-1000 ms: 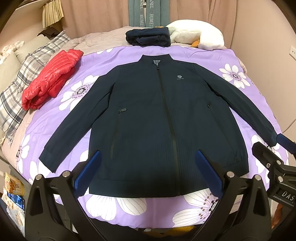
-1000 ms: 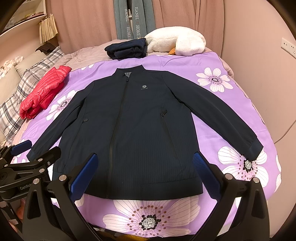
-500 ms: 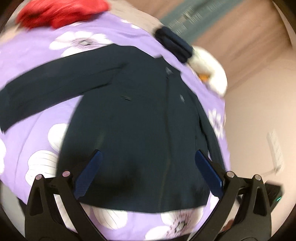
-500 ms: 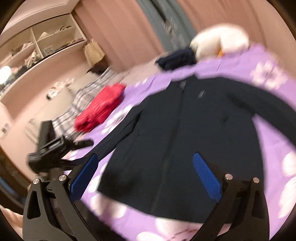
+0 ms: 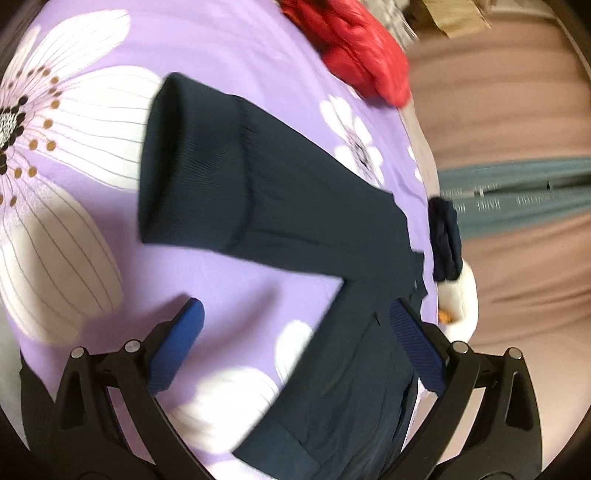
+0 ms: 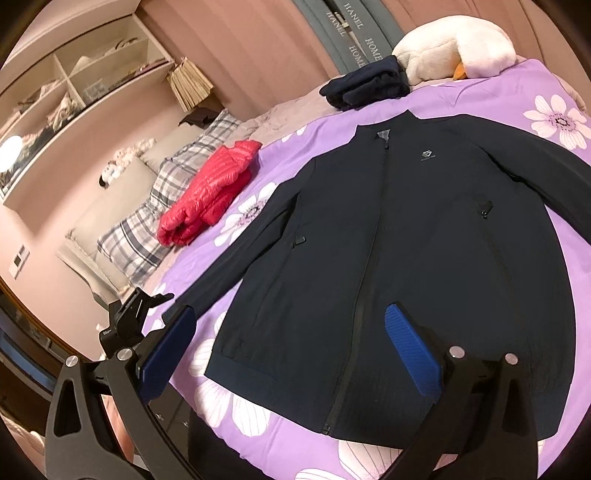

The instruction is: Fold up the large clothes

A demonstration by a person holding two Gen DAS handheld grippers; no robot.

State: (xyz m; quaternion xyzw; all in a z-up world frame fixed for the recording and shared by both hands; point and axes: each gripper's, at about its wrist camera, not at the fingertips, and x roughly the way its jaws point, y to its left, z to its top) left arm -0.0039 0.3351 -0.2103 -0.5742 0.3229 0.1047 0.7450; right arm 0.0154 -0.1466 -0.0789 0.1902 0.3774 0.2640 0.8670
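In your left wrist view, your left gripper (image 5: 291,347) hangs wide open and empty just short of the navy jacket's ribbed cuff (image 5: 192,173), which lies flat near the bedspread's (image 5: 229,48) edge. In your right wrist view, your right gripper (image 6: 291,354) gapes equally wide, holding nothing, above the hem of the navy jacket (image 6: 417,236), spread zipped across the bedspread's middle, with 1 red down jacket (image 6: 210,192) by the plaid pillow (image 6: 162,206).

"hanel" and "home" in pale letters on the grey-green hanging strips (image 6: 354,33) behind the white plush (image 6: 454,48), small unreadable chest logo (image 6: 427,155) on the navy jacket (image 6: 424,258)
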